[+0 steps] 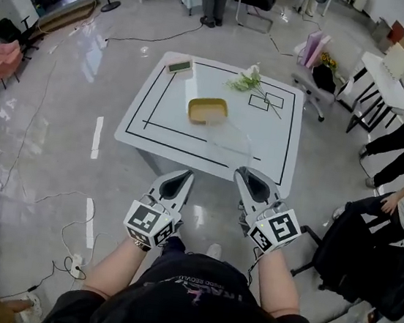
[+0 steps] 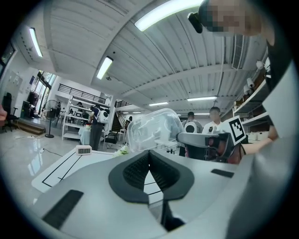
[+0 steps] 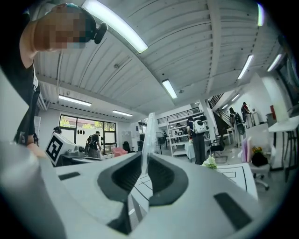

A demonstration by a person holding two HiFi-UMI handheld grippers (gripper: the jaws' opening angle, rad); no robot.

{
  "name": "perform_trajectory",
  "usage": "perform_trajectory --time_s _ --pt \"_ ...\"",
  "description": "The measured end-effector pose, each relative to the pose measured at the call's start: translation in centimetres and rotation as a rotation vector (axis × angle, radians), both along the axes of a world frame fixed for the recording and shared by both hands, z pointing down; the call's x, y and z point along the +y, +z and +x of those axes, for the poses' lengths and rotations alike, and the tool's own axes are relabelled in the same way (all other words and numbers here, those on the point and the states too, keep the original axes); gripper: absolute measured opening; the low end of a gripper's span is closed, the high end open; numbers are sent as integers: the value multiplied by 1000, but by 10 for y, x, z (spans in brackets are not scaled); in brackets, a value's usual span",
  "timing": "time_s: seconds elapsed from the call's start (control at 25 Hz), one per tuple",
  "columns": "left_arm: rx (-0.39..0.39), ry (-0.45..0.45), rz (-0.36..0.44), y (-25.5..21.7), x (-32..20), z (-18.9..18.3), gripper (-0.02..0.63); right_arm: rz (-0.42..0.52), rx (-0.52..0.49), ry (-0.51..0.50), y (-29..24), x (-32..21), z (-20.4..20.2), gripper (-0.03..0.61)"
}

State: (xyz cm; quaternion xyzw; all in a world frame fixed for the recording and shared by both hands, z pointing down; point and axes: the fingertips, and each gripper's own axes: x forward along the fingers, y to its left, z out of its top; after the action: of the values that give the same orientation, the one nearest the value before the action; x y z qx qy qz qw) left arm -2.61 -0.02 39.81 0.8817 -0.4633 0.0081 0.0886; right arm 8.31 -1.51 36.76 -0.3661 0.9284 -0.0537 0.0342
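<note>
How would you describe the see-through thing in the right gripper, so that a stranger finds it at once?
Find the white table with black lines. At its near edge the right gripper is shut on a clear plastic lid. It alone is see-through; the yellow box beside it is opaque.

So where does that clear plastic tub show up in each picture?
Head view: the clear plastic tub, lower middle, just ahead of the right claw.
Left gripper view: the tub, centre, above the jaws.
Right gripper view: the tub edge-on, pinched between the jaws.
Shared landmark: the white flowers.
</note>
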Motion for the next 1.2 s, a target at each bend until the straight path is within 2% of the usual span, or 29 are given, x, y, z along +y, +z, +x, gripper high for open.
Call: perform_trajectory --time_s 0.2,0.44,1.2 --pt "2 -61 0 6 29 12 5 4 -1 -50 4 20 12 40" --pt "5 -87 0 10 46 26 5 4 -2 -80 9 36 23 40" --pt "-8 -79 17 3 26 47 5 -4 -8 -74 11 20 42 38"
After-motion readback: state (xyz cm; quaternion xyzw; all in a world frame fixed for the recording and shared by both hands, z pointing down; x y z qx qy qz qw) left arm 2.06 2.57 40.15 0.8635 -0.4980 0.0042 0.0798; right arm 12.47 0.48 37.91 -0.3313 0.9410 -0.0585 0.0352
